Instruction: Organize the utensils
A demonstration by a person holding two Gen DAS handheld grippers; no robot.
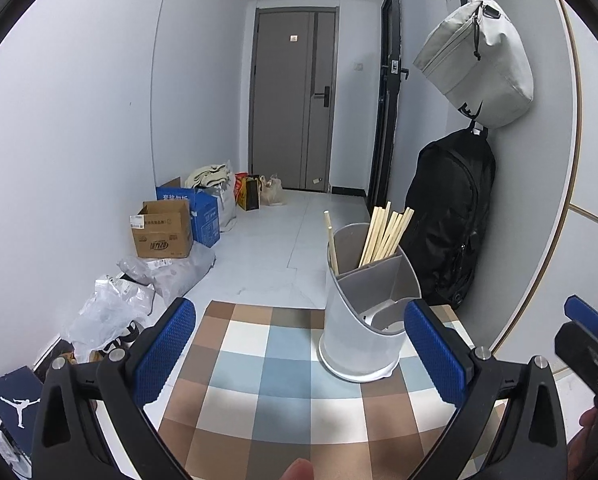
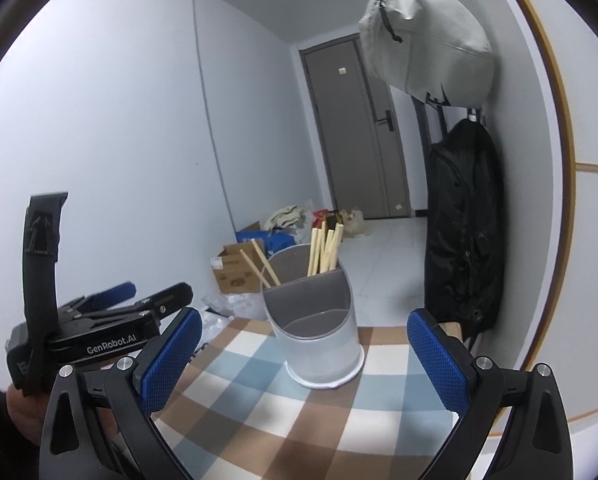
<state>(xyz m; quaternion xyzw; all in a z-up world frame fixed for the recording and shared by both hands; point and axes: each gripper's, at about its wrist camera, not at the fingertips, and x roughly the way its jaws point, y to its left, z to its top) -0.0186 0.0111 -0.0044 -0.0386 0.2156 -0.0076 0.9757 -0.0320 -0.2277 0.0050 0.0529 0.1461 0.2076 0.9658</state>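
At the bottom of the left wrist view: left gripper (image 1: 299, 356), blue-padded fingers spread wide, nothing between them, hovering over the checkered tablecloth (image 1: 259, 392). At the bottom of the right wrist view: right gripper (image 2: 305, 354), fingers likewise spread and empty.

Centre-right of the left view, on the tablecloth near its far edge: utensil holder (image 1: 361, 320), pale grey, upright, divided into compartments. Low front compartment: contents unclear, possibly a pale item at the bottom. Rear right compartment: bundle of wooden chopsticks (image 1: 385, 236), leaning right. Rear left compartment: loose chopsticks (image 1: 331, 240); one shows in the left view, two crossed in the right view.

Right of the holder, against the wall: black backpack (image 1: 451, 216); above it, at upper right of the frame, grey sling bag (image 1: 479, 56), hanging.

Left middle, on the floor: plastic bags (image 1: 111, 312), cardboard box (image 1: 163, 232), blue carton (image 1: 203, 212).

Far centre: grey door (image 1: 293, 100), closed.
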